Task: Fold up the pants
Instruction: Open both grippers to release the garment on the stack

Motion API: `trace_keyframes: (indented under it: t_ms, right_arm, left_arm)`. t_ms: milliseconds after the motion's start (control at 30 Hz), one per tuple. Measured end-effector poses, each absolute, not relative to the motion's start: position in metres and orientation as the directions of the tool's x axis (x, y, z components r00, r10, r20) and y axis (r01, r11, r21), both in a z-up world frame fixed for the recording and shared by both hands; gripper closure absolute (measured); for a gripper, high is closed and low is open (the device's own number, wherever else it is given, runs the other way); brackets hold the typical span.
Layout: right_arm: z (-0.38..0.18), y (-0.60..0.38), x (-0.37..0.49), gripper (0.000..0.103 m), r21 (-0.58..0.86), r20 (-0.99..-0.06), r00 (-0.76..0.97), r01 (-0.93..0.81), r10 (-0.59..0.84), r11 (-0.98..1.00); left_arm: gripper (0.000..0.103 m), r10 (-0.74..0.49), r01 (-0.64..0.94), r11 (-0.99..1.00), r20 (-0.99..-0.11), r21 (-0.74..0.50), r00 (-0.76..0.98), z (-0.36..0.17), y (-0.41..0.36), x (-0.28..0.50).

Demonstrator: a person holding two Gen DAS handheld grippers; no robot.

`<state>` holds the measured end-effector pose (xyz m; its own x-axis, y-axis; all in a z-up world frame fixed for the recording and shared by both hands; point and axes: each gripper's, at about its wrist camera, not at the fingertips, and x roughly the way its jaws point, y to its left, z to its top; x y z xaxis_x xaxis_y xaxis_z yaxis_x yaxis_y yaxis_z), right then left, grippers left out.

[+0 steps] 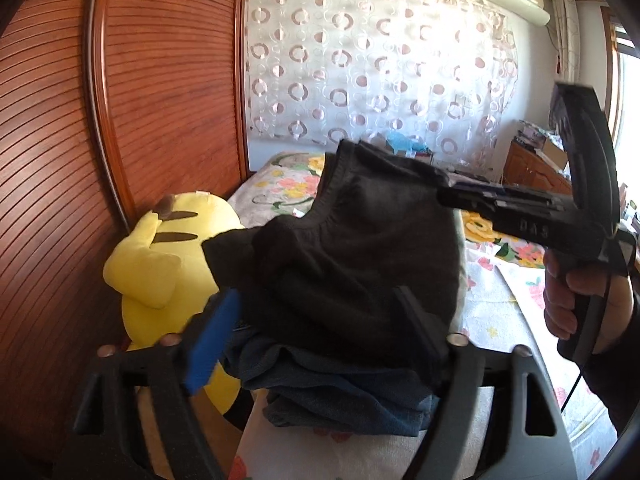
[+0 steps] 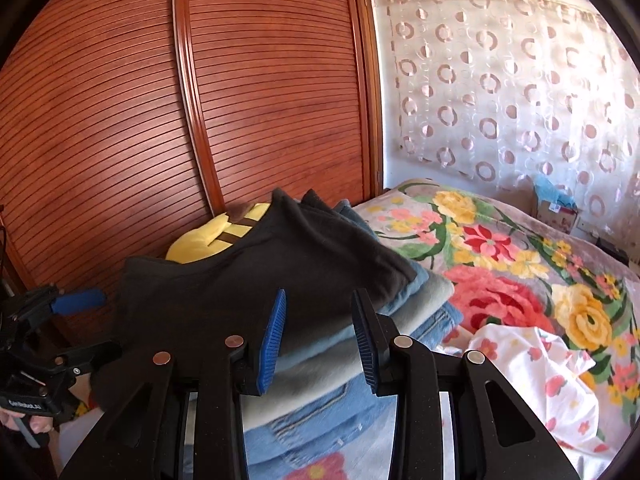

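Note:
Folded black pants (image 1: 352, 248) lie on top of a stack of folded clothes, over dark blue jeans (image 1: 340, 392). In the right wrist view the black pants (image 2: 248, 280) top a pile of light blue jeans (image 2: 320, 412). My left gripper (image 1: 316, 336) is open, its fingers standing on either side of the pants' near edge, blue pad (image 1: 212, 344) on the left. My right gripper (image 2: 318, 340) is open and empty, its jaws apart just over the pile's near edge; it also shows in the left wrist view (image 1: 520, 208), reaching in from the right at the pants' far corner.
A yellow plush toy (image 1: 160, 264) leans on the slatted wooden wardrobe (image 1: 80, 160) left of the pile. The floral bedspread (image 2: 500, 248) stretches right, with a crumpled white floral cloth (image 2: 532, 364). A patterned curtain (image 1: 380, 60) hangs behind.

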<state>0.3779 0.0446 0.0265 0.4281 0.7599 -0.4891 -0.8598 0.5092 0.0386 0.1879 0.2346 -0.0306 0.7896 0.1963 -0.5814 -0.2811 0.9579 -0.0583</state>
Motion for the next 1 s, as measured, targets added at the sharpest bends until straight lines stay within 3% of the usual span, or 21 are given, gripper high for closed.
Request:
trace_keyframes:
  t_ms: [100, 167, 433, 700, 1000]
  right_arm:
    - [0.026, 0.039, 0.367, 0.068, 0.039, -0.487, 0.43, -0.859, 0.76, 0.511]
    - [0.027, 0.035, 0.36, 0.068, 0.041, -0.483, 0.431, -0.859, 0.762, 0.511]
    - [0.03, 0.022, 0.338, 0.067, 0.033, -0.482, 0.445, -0.852, 0.755, 0.523]
    - [0.031, 0.006, 0.317, 0.048, 0.043, -0.483, 0.469, -0.831, 0.74, 0.554]
    - [0.032, -0.017, 0.284, 0.038, 0.044, -0.485, 0.505, -0.801, 0.714, 0.597]
  left_arm:
    - [0.021, 0.197, -0.277, 0.96, -0.582, -0.051, 0.789, -0.027, 0.234, 0.182]
    - [0.011, 0.209, -0.279, 0.96, -0.572, -0.036, 0.793, -0.024, 0.231, 0.177]
    - [0.01, 0.236, -0.293, 0.956, -0.568, -0.01, 0.789, -0.016, 0.227, 0.163]
    - [0.01, 0.202, -0.271, 0.962, -0.584, -0.032, 0.786, -0.015, 0.221, 0.154]
    - [0.01, 0.183, -0.251, 0.967, -0.586, -0.036, 0.789, -0.019, 0.206, 0.147]
